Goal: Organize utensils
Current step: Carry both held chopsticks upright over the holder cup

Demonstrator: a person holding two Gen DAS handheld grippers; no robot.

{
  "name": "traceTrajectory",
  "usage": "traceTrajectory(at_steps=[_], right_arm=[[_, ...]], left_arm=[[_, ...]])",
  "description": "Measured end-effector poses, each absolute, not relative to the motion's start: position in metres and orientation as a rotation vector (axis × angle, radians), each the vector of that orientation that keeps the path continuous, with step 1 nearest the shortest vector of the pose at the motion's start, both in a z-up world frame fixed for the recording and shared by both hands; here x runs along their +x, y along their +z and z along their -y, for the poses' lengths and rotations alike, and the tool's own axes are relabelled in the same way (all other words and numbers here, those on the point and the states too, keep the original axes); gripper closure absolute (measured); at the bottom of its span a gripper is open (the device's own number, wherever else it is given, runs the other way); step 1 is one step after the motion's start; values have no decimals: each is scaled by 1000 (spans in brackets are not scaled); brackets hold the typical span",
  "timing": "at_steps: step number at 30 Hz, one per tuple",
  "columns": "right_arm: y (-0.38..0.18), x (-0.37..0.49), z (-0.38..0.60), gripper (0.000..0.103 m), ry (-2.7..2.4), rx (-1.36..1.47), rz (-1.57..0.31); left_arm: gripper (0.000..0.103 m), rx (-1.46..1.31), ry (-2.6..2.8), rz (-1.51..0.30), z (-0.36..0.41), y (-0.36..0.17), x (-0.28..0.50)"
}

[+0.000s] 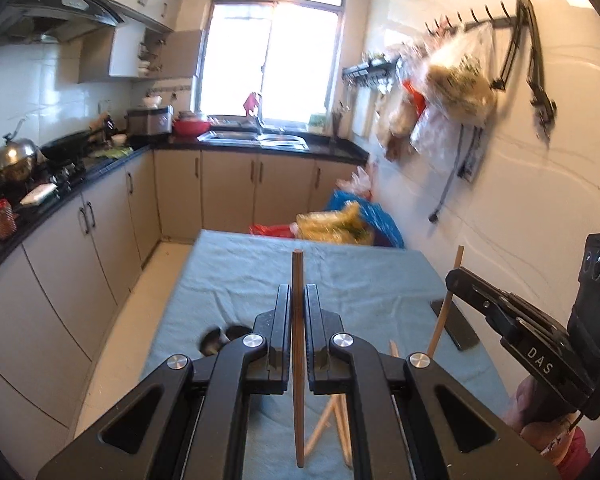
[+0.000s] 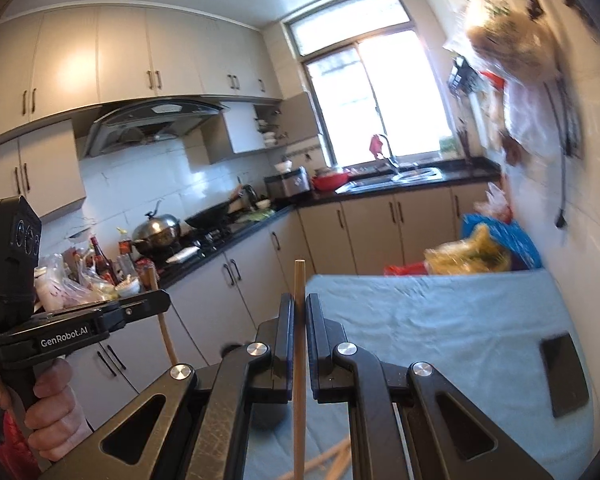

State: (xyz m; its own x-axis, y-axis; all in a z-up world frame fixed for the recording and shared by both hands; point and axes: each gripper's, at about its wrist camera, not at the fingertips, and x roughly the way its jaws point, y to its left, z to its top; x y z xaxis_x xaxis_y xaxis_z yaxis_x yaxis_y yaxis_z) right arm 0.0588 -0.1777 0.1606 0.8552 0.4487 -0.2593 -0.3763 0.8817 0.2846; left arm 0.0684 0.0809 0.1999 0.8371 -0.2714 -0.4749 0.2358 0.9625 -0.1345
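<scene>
In the left wrist view my left gripper is shut on a dark brown chopstick that stands upright between its fingers, above the blue-clothed table. At the right edge of that view my right gripper holds a lighter wooden chopstick. The right wrist view shows that gripper shut on the pale chopstick, also upright. My left gripper is at the left there, in a person's hand, with its chopstick tilted. Several loose chopsticks lie on the cloth below the grippers. A dark round holder sits near the table's left edge.
A flat black slab lies on the cloth near the right wall. Filled plastic bags sit on the floor beyond the table's far end. A counter with cabinets runs along the left. More bags hang from wall hooks at the right.
</scene>
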Motion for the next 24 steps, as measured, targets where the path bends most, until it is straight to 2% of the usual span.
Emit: traceTrajectory(at_steps=[11,18,24], right_arm=[[209,107,106,97,488,205,-213],[202,142,68,97,475,184,-187],[170,172,49,97,486,183,-234]], left_arm=[[98,-106,-205,-422,-119,233,111],[98,-104,-176,-401,-130,211,141],[98,-85,-169,-420,-131,178,161]])
